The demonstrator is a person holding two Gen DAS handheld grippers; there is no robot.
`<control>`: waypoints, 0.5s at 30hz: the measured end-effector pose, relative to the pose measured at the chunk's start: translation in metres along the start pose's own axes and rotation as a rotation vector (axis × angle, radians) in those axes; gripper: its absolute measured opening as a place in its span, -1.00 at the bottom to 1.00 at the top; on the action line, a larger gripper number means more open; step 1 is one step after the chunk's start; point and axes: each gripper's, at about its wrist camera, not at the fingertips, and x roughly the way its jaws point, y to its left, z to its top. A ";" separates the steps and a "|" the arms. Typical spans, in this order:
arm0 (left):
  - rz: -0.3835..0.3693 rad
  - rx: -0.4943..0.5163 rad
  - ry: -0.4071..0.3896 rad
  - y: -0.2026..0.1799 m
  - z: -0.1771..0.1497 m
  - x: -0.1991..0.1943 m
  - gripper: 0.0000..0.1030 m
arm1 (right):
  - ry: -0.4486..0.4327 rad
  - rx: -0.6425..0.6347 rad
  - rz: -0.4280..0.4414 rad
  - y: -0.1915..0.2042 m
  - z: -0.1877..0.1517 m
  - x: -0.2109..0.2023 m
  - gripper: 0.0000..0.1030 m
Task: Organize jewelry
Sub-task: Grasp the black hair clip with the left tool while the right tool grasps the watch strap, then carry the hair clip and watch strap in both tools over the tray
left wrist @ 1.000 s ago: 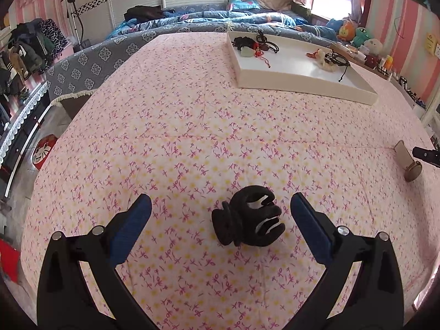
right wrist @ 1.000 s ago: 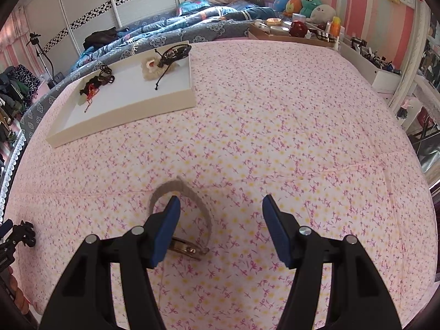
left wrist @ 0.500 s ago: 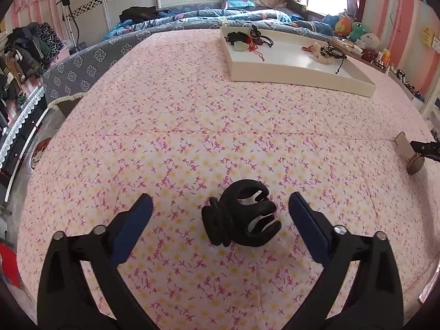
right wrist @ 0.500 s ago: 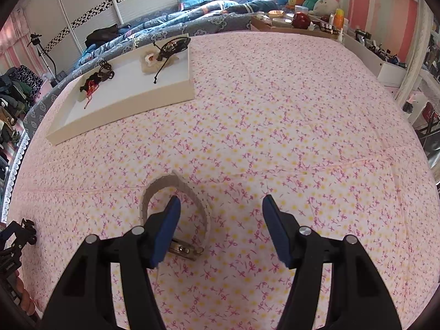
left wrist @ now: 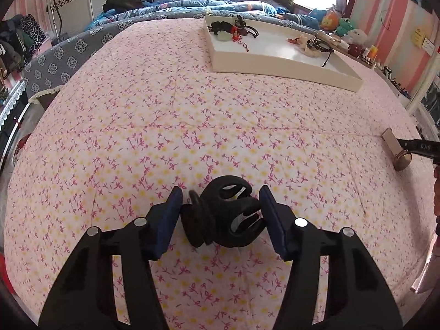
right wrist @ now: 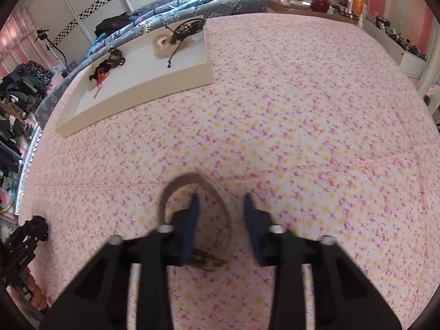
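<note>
Hair claw (left wrist: 224, 216): black; bedspread (left wrist: 192, 115): pale pink, magenta sprigs and yellow dots; tray (left wrist: 277, 62), at 1 o'clock: cream-white; strap (right wrist: 220, 192): beige; gripper pads (left wrist: 172, 221): dark blue on black arms; quilt (left wrist: 71, 55), at 11 o'clock: grey-blue, white rosettes.

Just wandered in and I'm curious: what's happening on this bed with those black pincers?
A person holds a tool in each hand, tidying jewelry. The left tool has its pads close around a black hair claw lying on the floral bedspread. The right tool straddles a beige watch strap. A white tray holds other pieces.
</note>
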 end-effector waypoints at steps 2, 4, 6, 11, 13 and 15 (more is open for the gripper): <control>0.002 0.004 -0.003 0.000 0.002 0.001 0.11 | -0.002 -0.012 -0.012 0.001 0.001 0.002 -0.78; 0.003 0.005 -0.005 -0.001 0.006 0.003 0.10 | -0.005 -0.015 -0.008 0.001 0.001 0.002 -0.81; -0.005 0.007 -0.010 -0.002 0.013 0.002 0.10 | -0.019 -0.018 -0.013 0.002 0.001 0.001 -0.84; -0.017 0.047 -0.060 -0.008 0.048 -0.009 0.10 | -0.081 -0.018 -0.024 0.004 0.011 -0.013 -0.89; -0.021 0.061 -0.078 -0.010 0.064 -0.013 0.10 | -0.112 -0.020 -0.031 0.005 0.021 -0.020 -0.89; -0.027 0.073 -0.106 -0.014 0.088 -0.017 0.10 | -0.147 -0.020 -0.025 0.008 0.034 -0.028 -0.89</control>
